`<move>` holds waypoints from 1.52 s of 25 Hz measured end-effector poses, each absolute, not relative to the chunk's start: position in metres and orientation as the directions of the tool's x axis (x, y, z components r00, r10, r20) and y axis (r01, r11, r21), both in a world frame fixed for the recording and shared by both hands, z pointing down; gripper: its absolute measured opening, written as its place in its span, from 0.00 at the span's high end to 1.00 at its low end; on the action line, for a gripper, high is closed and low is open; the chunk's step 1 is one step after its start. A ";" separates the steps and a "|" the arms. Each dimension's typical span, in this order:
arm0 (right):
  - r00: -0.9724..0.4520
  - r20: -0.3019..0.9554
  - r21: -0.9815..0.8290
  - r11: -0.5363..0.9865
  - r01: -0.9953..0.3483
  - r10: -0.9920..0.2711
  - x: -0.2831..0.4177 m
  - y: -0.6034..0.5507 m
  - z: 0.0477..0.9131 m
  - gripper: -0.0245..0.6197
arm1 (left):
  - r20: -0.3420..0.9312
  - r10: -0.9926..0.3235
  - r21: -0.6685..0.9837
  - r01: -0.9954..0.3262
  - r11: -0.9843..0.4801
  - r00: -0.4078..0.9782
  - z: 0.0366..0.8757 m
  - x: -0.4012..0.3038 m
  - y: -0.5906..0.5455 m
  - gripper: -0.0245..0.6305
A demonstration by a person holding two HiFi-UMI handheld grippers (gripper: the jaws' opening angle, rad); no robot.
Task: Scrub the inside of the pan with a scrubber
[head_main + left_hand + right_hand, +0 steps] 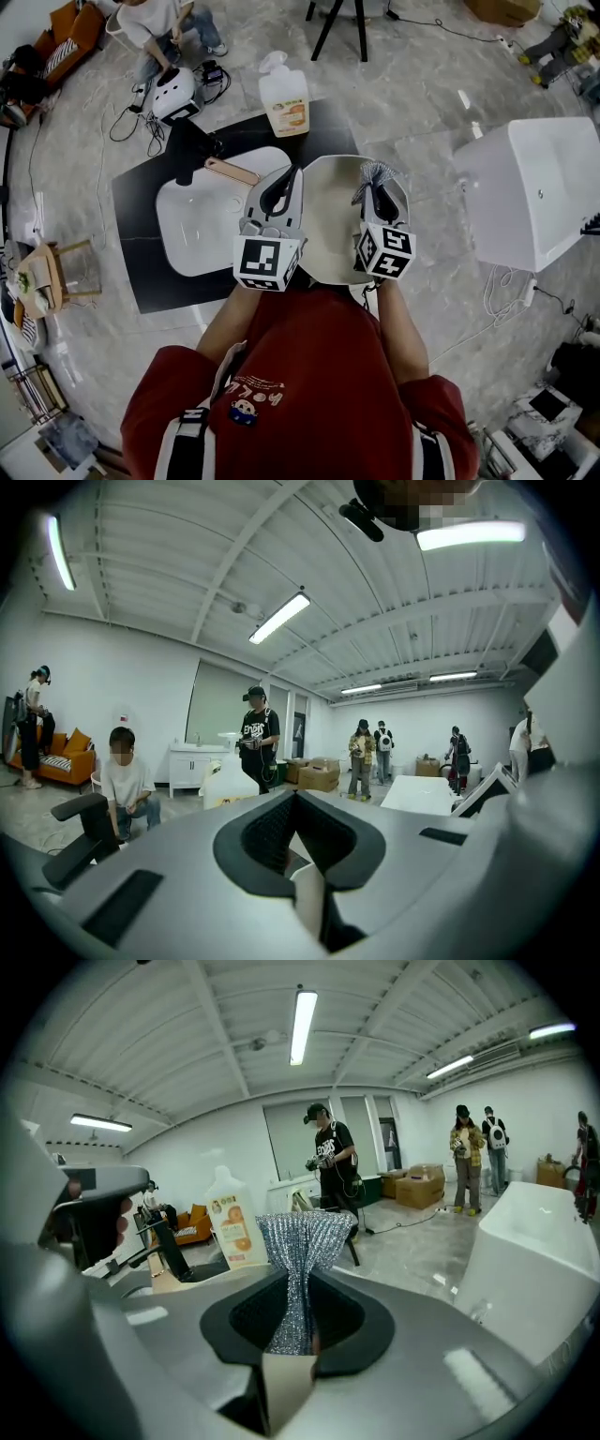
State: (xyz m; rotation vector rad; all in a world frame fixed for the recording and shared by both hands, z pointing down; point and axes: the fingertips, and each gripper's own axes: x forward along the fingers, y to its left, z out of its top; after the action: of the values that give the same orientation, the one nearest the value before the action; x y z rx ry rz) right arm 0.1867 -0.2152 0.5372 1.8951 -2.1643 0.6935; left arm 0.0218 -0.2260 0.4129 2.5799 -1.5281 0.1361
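The pale round pan (330, 220) shows in the head view between my two grippers, over the right edge of the sink. Its copper-coloured handle (232, 171) points up-left and runs under the left gripper (281, 187). That gripper's jaws stand together (298, 841) with nothing sticking out between them; whether they touch the pan is hidden. The right gripper (378, 192) is shut on a silver mesh scrubber (302, 1241), which fans out above its pads. The scrubber (377, 172) sits at the pan's upper right rim. Both grippers point level across the room.
A white sink (202, 220) lies in a black counter with a black faucet (190, 150). A soap bottle (284, 98) stands behind the pan. A large white box (534, 187) sits to the right. A seated person (164, 28) and cables are beyond the counter.
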 end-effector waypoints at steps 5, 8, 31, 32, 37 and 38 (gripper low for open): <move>-0.140 0.517 -0.219 0.027 -0.975 -0.845 0.186 -0.226 0.581 0.83 | 0.165 -0.863 0.074 -0.879 -0.472 0.477 0.421 0.016 -0.227 0.95; -0.132 0.547 -0.222 0.009 -0.975 -0.826 0.188 -0.230 0.600 0.83 | 0.175 -0.863 0.073 -0.880 -0.468 0.474 0.425 0.014 -0.228 0.96; -0.402 0.509 -0.220 0.337 -0.915 -0.761 0.107 -0.241 0.605 0.83 | 0.220 -0.888 0.066 -0.915 -0.399 0.404 0.442 -0.016 -0.224 0.96; -0.417 0.508 -0.223 0.353 -0.909 -0.754 0.102 -0.240 0.604 0.83 | 0.220 -0.889 0.066 -0.915 -0.397 0.402 0.442 -0.017 -0.223 0.96; -0.454 0.495 -0.239 0.387 -0.891 -0.741 0.087 -0.241 0.602 0.83 | 0.218 -0.896 0.062 -0.922 -0.383 0.387 0.444 -0.025 -0.221 0.95; -0.463 0.492 -0.246 0.393 -0.886 -0.737 0.085 -0.240 0.602 0.83 | 0.220 -0.897 0.063 -0.923 -0.380 0.384 0.444 -0.026 -0.221 0.96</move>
State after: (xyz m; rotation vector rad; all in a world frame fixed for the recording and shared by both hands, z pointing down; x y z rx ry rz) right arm 0.0851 -0.2396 0.6023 1.4188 -2.3516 0.6955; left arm -0.0263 -0.2206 0.4441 2.4630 -1.6371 0.2225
